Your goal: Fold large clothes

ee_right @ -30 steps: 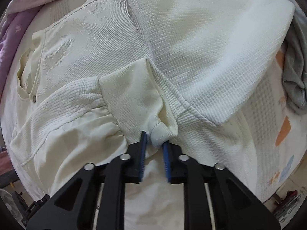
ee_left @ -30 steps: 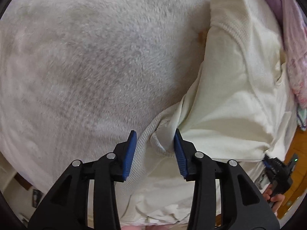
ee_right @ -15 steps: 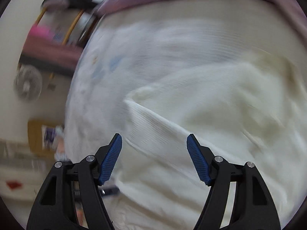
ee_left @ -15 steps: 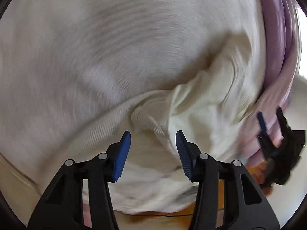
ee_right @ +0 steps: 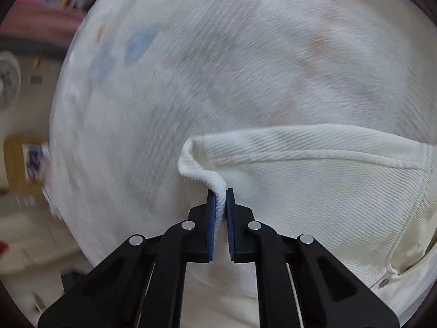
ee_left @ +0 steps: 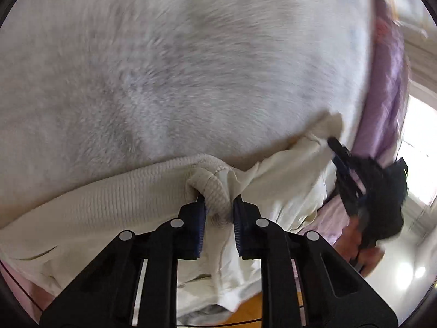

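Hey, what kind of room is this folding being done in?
Probably a bedroom at home: the cream garment lies on a fluffy white blanket with purple bedding beside it, and a fan stands off to the side.

Left tool (ee_left: 218, 205) and right tool (ee_right: 220, 199) are both clamped tight on cloth.

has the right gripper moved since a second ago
Yes. The right gripper earlier pinched a cuff over the spread cream garment; it now grips a ribbed edge with the fluffy blanket ahead, having swung towards the bed's left edge.
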Demonstrator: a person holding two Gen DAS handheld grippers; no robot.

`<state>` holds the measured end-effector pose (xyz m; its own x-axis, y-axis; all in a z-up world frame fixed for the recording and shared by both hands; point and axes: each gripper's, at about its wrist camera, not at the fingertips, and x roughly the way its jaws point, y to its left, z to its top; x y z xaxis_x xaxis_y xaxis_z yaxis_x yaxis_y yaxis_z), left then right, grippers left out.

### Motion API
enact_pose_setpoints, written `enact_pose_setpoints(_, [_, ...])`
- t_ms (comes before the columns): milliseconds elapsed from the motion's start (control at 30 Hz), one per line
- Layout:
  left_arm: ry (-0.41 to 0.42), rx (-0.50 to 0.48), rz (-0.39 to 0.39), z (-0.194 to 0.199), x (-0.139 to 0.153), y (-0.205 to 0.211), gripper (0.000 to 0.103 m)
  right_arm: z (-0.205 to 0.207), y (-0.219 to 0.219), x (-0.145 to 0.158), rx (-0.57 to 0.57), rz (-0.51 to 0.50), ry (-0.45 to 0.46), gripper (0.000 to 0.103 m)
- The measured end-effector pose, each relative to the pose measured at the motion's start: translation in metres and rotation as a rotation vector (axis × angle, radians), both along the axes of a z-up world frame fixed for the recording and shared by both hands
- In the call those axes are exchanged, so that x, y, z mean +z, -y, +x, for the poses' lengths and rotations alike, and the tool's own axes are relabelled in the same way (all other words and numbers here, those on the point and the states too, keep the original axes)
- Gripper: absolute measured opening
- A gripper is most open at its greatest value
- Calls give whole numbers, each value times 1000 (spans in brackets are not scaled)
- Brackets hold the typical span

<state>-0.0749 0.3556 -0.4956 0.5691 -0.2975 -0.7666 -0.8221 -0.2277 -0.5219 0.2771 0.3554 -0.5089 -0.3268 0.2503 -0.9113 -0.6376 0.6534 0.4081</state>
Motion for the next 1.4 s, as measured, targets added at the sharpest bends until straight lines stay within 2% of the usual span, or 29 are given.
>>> enact_pose_setpoints(67, [-23,-22,39,7,6,3,16,7,1,-12,-14,-14,-21,7])
enact_pose_setpoints(133, [-76,-72,61,21,-17,8,17,12,5,-27,-82,-30,-69,8])
enact_pose_setpoints(167, [-85,-106,35,26,-24,9,20,14,8,-25,-118,-21,-105,13])
enact_pose_setpoints(200, [-83,-131,17,28,-25,9,21,16,7,-21,-135,3,-118,24])
enact_pose_setpoints(233, [-101,-167,32,24,-23,5,26,16,10,-11,-139,33,-99,31])
enact_pose_setpoints(267, [-145,-253,96,27,-9,4,27,16,19,12,-133,92,-10,41])
enact_pose_setpoints(333, [-186,-382,175,43,9,6,28,10,36,44,-108,133,110,41])
enact_pose_setpoints(433, [-271,-518,252,65,33,13,26,-2,79,73,-144,141,155,41])
enact_pose_setpoints(500, [-296,-592,310,76,51,17,26,-12,104,80,-186,96,203,41])
enact_pose_setpoints(567, [-309,-673,378,94,68,22,25,-17,153,91,-251,42,259,39])
enact_pose_setpoints(633, [-301,-744,449,115,81,29,25,-20,202,93,-340,-1,269,33])
enact_pose_setpoints(733, [-289,-867,527,151,81,43,25,-28,284,84,-484,-99,245,28])
enact_pose_setpoints(800, [-264,-961,587,168,78,61,25,-40,334,66,-583,-183,236,24])
enact_pose_setpoints(867, [-266,-1038,624,174,67,77,25,-54,371,45,-677,-231,206,23])
enact_pose_setpoints(933, [-328,-1103,616,175,35,86,23,-66,401,21,-739,-297,201,23])
enact_pose_setpoints(967, [-362,-1116,586,174,14,86,21,-72,414,0,-763,-346,185,23])
enact_pose_setpoints(1000, [-391,-1134,571,172,-2,87,14,-77,426,-19,-799,-349,159,19])
enact_pose_setpoints(1033, [-400,-1144,567,171,-14,89,14,-79,433,-24,-836,-315,167,18])
enact_pose_setpoints(1133, [-398,-1191,629,170,-13,96,14,-82,436,-22,-862,-298,198,17])
enact_pose_setpoints(1200, [-406,-1185,628,172,-14,98,14,-85,436,-20,-867,-298,208,17])
enact_pose_setpoints(1267, [-409,-1173,623,175,-11,98,15,-87,438,-10,-869,-283,204,22])
enact_pose_setpoints(1300, [-410,-1183,631,171,-1,97,17,-90,442,-3,-879,-272,197,32])
enact_pose_setpoints(1333, [-413,-1191,639,170,5,98,24,-93,445,4,-888,-271,199,41])
enact_pose_setpoints(1367, [-408,-1200,644,169,13,101,29,-98,451,14,-905,-266,213,55])
enact_pose_setpoints(1400, [-398,-1205,639,168,21,102,37,-101,455,22,-916,-258,227,58])
